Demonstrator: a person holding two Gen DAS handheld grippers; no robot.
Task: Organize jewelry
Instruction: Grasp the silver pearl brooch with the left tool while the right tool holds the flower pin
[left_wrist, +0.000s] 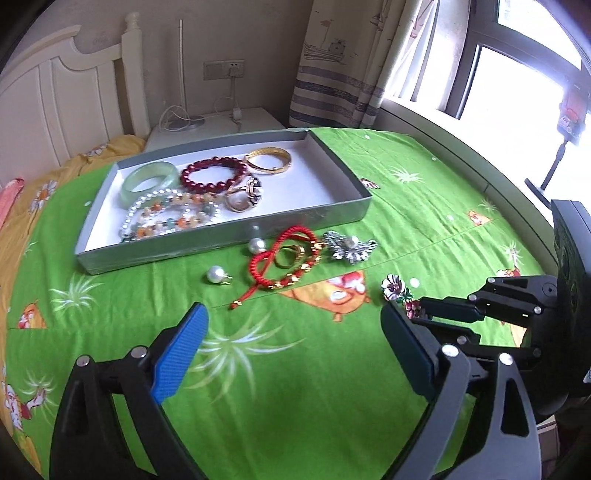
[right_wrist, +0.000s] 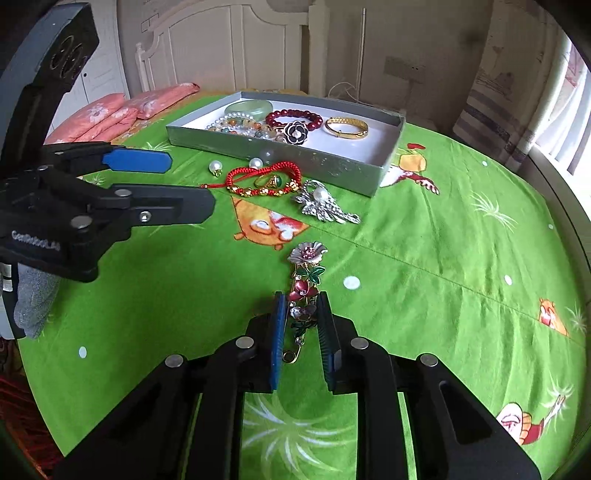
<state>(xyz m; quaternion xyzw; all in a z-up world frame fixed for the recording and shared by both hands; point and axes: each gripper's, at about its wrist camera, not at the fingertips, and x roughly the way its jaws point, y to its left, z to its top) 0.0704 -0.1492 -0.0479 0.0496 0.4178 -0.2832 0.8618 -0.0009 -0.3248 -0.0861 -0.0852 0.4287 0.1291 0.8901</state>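
Right tongs grip the flower brooch; left tongs gape, facing 2 pearls before the tray.

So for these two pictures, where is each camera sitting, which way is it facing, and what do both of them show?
Left wrist: on the left gripper, angled down across the green bedspread toward the grey tray; its blue fingers stand wide apart over bare cloth, right gripper at right.
Right wrist: on the right gripper, facing the headboard; its fingers flank the flower brooch; left gripper and a gloved hand at left.
Shared: tray, red cord bracelet, silver brooch, flower brooch.
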